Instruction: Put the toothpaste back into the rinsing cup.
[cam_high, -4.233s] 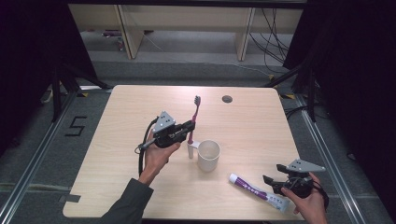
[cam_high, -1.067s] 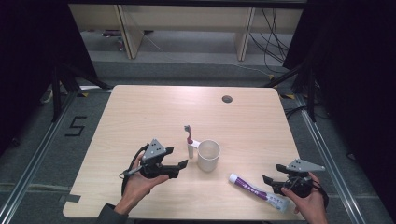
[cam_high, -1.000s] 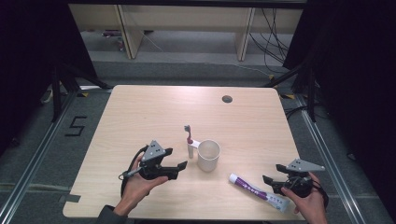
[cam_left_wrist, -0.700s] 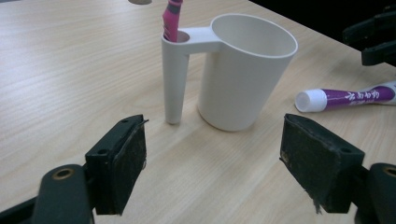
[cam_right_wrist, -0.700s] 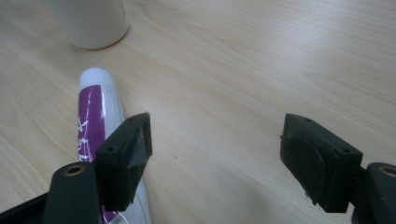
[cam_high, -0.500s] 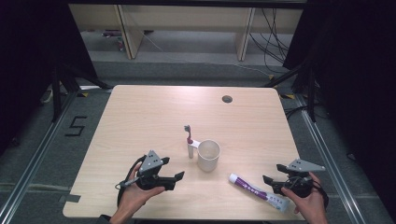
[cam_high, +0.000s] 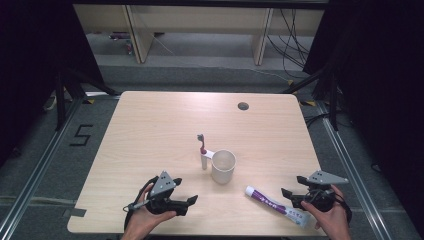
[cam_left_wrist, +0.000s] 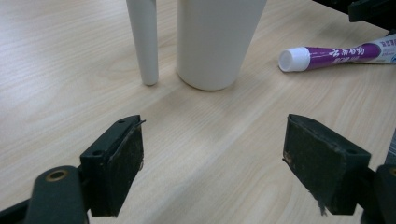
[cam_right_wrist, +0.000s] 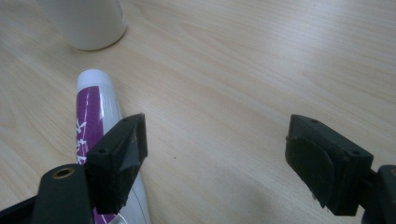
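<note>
From above we see a toothbrush standing upright just left of the cup; the left gripper view cuts off its bristles, showing a smooth white tapered handle. Its jaws have just been opening, nothing between. Right gripper jaws apart, beside the glossy purple-white toothpaste tube, right of the cup.

High view looks down; gripper views sit low, perhaps sharing the cup.
</note>
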